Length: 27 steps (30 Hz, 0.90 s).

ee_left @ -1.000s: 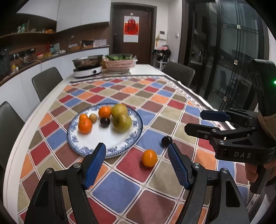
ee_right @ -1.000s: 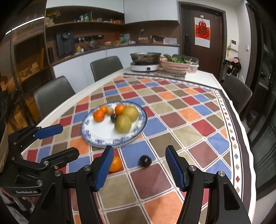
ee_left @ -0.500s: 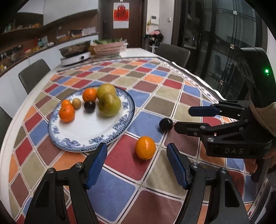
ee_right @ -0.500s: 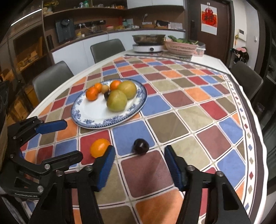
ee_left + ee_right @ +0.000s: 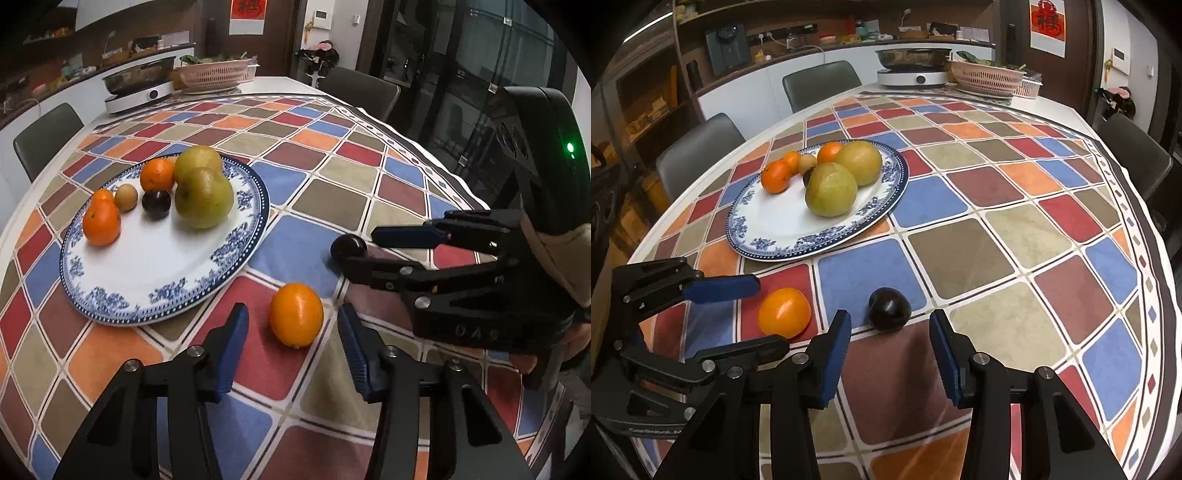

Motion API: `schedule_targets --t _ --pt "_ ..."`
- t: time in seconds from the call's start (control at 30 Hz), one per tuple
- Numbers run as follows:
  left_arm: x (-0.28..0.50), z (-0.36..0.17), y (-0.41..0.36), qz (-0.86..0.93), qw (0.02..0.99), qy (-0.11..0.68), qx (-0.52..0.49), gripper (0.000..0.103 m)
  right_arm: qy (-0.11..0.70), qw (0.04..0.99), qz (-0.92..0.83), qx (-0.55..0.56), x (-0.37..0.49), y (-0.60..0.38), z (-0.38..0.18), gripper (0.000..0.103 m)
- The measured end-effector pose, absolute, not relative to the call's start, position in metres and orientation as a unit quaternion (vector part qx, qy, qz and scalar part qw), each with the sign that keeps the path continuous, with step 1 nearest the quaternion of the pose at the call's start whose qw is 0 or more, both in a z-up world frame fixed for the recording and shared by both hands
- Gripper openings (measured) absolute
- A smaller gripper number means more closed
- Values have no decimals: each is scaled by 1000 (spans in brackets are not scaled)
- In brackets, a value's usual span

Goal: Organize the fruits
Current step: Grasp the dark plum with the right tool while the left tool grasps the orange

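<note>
Both grippers closer and lower than second ago; loose fruits larger in view. Left gripper fingers spread, orange lying just ahead between them, untouched. Right gripper fingers likewise apart, dark plum just ahead, untouched. Both fruits on bench cloth, near plate rim, outside it. Plate carries other fruit.

Judgement: orange firm, light, round, likely to roll; pinch across widest middle. Plum small, smooth, probably slippery, bruisable; gentle squeeze at equator.
</note>
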<state>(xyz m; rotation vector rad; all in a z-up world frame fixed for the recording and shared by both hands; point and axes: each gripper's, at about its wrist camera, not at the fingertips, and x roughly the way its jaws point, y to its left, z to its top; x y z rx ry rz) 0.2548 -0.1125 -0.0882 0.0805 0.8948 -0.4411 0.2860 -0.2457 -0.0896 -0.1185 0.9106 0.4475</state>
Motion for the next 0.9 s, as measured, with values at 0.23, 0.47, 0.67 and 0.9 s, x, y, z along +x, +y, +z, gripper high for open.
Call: schedule_targets --t 0.23,0.47,0.67,0.9 --pt "264 -92 -118 -219 872 436 42 37 438 870 217 -57 290 -242 -92 41" --pt "265 -87 -113 -216 875 432 31 32 444 868 216 -54 296 -238 -97 35" --pt "263 -82 -108 -208 880 426 29 32 445 868 212 -54 297 -236 -100 29" --pt "259 -76 -101 -203 884 421 19 32 443 871 207 -43 295 -237 -98 27"
